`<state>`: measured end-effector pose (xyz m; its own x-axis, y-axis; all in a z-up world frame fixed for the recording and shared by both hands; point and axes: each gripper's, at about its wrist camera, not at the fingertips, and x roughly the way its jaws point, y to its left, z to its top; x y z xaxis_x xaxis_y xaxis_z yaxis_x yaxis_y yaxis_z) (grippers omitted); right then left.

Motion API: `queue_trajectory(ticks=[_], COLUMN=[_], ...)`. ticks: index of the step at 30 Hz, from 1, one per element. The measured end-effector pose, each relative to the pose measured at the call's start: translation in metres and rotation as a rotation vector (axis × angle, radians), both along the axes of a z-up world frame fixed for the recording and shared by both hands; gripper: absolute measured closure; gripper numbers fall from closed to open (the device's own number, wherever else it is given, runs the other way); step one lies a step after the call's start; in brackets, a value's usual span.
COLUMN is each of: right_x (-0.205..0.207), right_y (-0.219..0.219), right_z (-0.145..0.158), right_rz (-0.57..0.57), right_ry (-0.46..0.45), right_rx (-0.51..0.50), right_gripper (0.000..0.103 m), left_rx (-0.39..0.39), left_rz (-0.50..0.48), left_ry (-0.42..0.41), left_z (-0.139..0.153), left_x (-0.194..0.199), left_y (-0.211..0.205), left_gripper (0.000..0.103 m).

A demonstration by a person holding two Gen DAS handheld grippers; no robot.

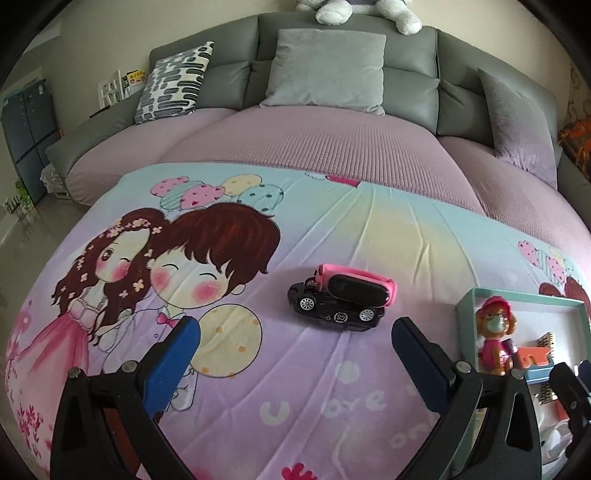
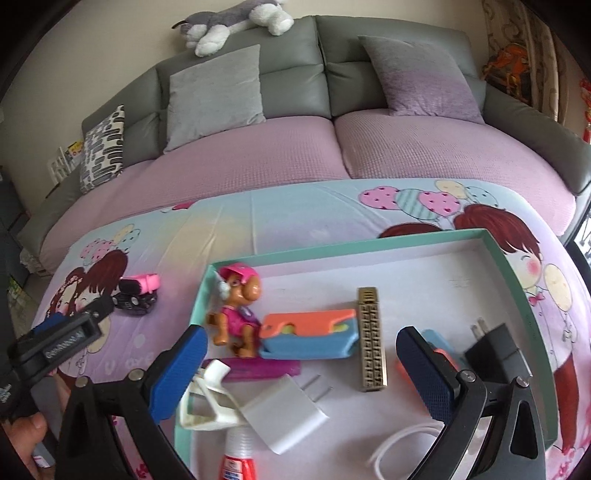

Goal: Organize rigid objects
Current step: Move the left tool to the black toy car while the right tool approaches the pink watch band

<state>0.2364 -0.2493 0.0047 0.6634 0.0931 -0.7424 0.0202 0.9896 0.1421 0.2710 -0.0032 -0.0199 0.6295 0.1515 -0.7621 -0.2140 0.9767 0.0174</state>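
Note:
A black toy car [image 1: 334, 309] lies on the cartoon-print cloth with a pink-and-black band [image 1: 356, 283] resting on top of it; both show small at the left as the car [image 2: 135, 301] and band [image 2: 142, 283]. My left gripper [image 1: 295, 343] stands open just short of them, nothing between its blue pads. A teal-rimmed box [image 2: 513, 273] with a white floor holds a toy dog figure [image 2: 236, 308], an orange-and-blue case [image 2: 310, 334], a brass patterned bar [image 2: 372, 339], a white charger [image 2: 286, 415] and a black charger [image 2: 495, 349]. My right gripper [image 2: 301, 352] hovers open over the box.
A grey sofa [image 1: 332, 85] with lilac seat covers and several cushions stands behind the cloth. A plush dog [image 2: 236, 22] lies on its backrest. A white clip [image 2: 207, 398], a magenta bar [image 2: 266, 369], a red-capped tube [image 2: 238, 456] and a white cable [image 2: 402, 443] lie near the box's front.

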Motion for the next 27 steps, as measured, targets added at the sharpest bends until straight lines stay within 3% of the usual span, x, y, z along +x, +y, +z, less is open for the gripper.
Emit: queue_trajectory(ticks=[9,27], right_x=[0.014,0.026], right_y=[0.016,0.028], right_z=[-0.008,-0.008], right_rz=[0.027,0.038], right_ry=[0.030,0.051], right_rx=[-0.030,-0.038], right_gripper=[0.000,0.000], left_rx=[-0.032,-0.101], left_rz=[-0.076,-0.183], left_ry=[0.080,-0.002], left_z=[-0.028,-0.032], left_x=[0.021,0.035], left_y=[-0.003,-0.002], left_gripper=[0.000,0.001])
